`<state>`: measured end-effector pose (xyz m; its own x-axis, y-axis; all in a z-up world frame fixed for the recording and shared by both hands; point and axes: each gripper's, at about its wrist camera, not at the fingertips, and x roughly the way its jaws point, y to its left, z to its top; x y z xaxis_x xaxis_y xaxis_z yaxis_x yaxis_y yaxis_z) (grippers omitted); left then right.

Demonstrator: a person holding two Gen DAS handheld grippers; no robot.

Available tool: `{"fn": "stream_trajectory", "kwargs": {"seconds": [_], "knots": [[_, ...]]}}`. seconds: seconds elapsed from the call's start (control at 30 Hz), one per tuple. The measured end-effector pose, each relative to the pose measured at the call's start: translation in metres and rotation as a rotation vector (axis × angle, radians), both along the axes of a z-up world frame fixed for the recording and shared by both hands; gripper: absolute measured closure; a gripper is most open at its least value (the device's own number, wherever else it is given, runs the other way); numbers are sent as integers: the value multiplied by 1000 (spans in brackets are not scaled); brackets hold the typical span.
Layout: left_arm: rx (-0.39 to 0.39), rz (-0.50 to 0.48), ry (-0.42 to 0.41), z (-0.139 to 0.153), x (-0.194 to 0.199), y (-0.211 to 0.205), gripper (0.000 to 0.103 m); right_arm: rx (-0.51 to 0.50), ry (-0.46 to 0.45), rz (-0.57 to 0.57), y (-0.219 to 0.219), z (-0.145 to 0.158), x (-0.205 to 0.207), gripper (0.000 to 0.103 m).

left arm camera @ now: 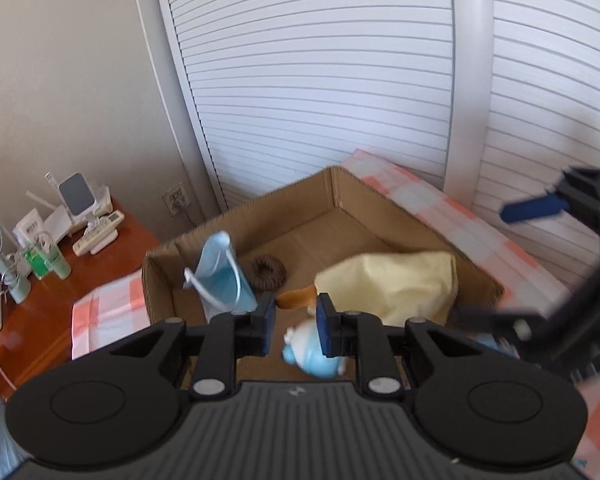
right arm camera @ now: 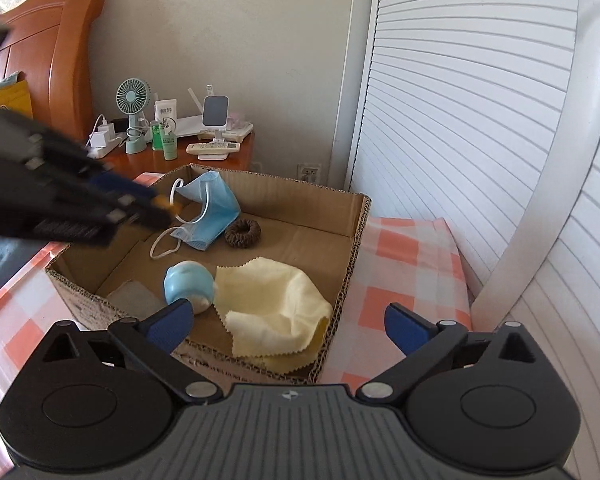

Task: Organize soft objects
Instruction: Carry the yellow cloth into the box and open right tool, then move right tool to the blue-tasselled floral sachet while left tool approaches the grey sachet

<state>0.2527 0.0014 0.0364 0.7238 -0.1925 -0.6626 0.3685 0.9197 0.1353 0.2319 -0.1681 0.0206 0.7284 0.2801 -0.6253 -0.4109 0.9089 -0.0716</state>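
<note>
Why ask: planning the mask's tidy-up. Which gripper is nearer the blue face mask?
Left. The left gripper has its tips beside the face mask; the right gripper, open, hangs back over the near edge of the box.

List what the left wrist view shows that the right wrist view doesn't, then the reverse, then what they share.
Left wrist only: the open right tool from the side. Right wrist only: the headboard, a grey pad in the box, and the left tool from the side. Both: box, mask, scrunchie, yellow cloth, blue toy, fan, and the orange thing the left tool grips.
</note>
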Motion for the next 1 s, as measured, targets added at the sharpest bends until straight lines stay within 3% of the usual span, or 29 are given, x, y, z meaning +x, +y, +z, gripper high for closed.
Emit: {"fn": "stream_trajectory", "kwargs": {"seconds": [0.2,0.23,0.27,0.33,0.57,0.8,1.0], "knots": [[-2,-8,7,6,51,-18,80,-24,22,-17,-10,-9,-7,0],[1,-8,6,6,59,-22,70,-35,22,-26,-13,-10,-9,0],[0,-8,2,7,66,-24,41,-40,22,-33,-15,-11,-12,0],[0,-25,9,8,77,-29,0,-30,31,-41,-21,-13,-16,0],[10,-27,16,5,67,-34,1,17,54,-72,-31,-20,-33,0],[63,-33,26,7,26,-30,1,73,64,-72,-31,-17,-58,0],[60,-30,14,15,-14,-23,1,97,64,-74,-28,-15,-82,0]]}}
